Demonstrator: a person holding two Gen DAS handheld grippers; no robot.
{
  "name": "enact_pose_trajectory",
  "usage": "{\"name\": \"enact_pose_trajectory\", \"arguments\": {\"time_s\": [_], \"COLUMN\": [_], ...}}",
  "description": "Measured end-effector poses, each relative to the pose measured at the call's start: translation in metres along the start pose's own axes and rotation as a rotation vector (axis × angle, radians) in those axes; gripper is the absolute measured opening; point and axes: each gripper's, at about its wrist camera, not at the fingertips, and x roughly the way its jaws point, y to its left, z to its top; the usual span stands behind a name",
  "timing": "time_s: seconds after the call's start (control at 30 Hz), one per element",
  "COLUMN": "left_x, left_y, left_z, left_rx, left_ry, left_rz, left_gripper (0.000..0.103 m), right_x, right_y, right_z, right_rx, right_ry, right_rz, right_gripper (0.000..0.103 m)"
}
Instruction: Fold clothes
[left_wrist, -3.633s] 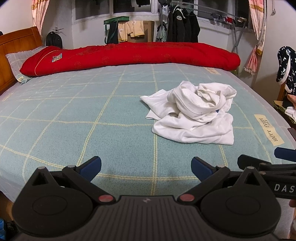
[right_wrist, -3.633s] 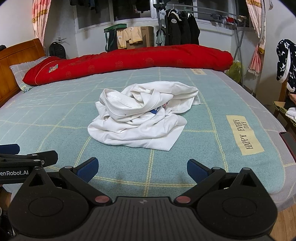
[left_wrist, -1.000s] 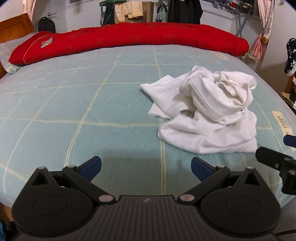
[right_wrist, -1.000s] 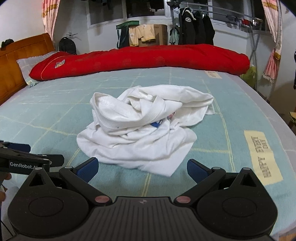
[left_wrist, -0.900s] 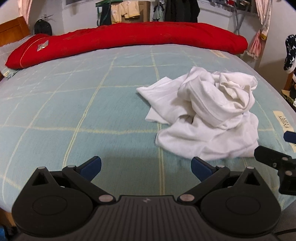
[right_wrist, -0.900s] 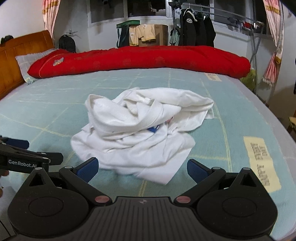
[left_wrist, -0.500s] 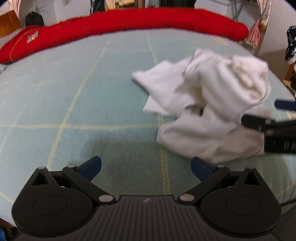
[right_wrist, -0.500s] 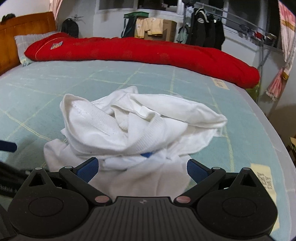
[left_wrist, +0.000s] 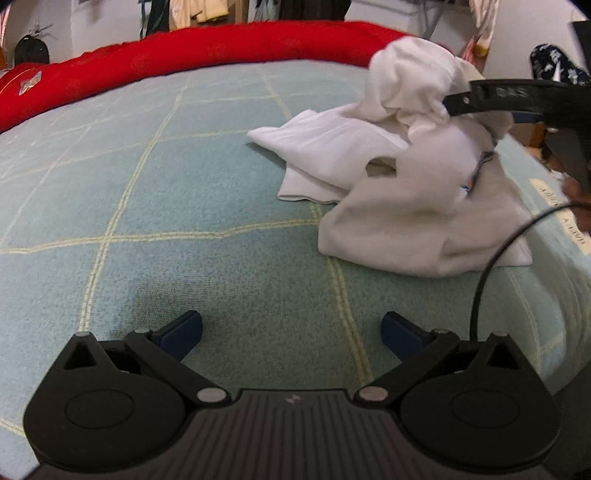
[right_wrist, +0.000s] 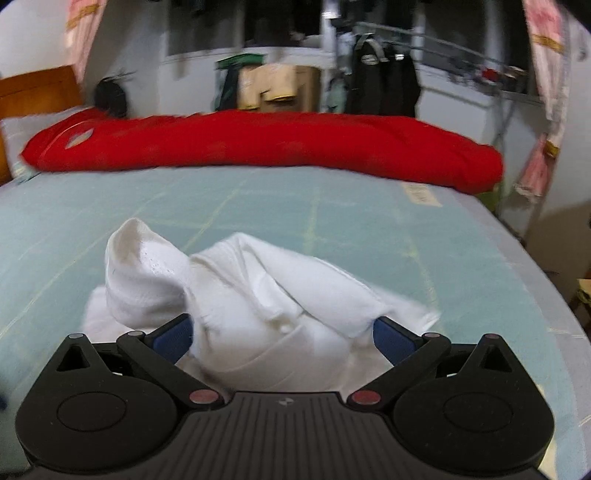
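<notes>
Bedroom, teal checked bed (left_wrist: 184, 192): white garment (right_wrist: 258, 302) crumpled near its right edge. Soft, light, limp; best pinched at a hem. Right tongs (right_wrist: 282, 334) spread around its bunched top; left tongs (left_wrist: 291, 330) spread, empty.

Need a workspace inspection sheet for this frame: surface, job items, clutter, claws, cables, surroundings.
Surface: bed with a teal checked cover, flat, bare under the left claw.
Job's things: one white garment, crumpled, unfolded, one part bunched into a peak.
Clutter: red quilt rolled along the far edge, apart from the garment.
Grippers: left claw open over bare cover, holding nothing. Right claw open, fingers on either side of the garment's bulk.
Cables: black cable arcs in front of the garment's right edge, near the bed's edge.
Surroundings: wooden headboard, cardboard box, dark hanging clothes, curtain.
</notes>
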Motion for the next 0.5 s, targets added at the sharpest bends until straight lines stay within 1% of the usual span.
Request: {"name": "enact_pose_trajectory", "arguments": {"time_s": [0.07, 0.13, 0.2, 0.33, 0.5], "left_x": [-0.002, -0.004, -0.005, -0.015, -0.029], "left_y": [0.001, 0.001, 0.001, 0.002, 0.0], "left_z": [-0.001, 0.001, 0.005, 0.019, 0.048], "left_rx": [0.014, 0.026, 0.045, 0.095, 0.158], "left_ry": [-0.007, 0.006, 0.019, -0.008, -0.068], "left_rz": [-0.01, -0.012, -0.014, -0.018, -0.032], "left_gripper": [0.102, 0.102, 0.102, 0.102, 0.102], "right_x": [0.005, 0.005, -0.007, -0.039, -0.058], "right_y": [-0.014, -0.027, -0.04, -0.055, -0.054], "right_z": [0.005, 0.008, 0.006, -0.007, -0.021], "right_rx": [0.025, 0.044, 0.07, 0.105, 0.102], "right_ry": [-0.007, -0.003, -0.016, -0.039, -0.016], "right_rz": [-0.071, -0.148, -0.159, -0.095, -0.009], "right_gripper": [0.103, 0.103, 0.103, 0.103, 0.103]}}
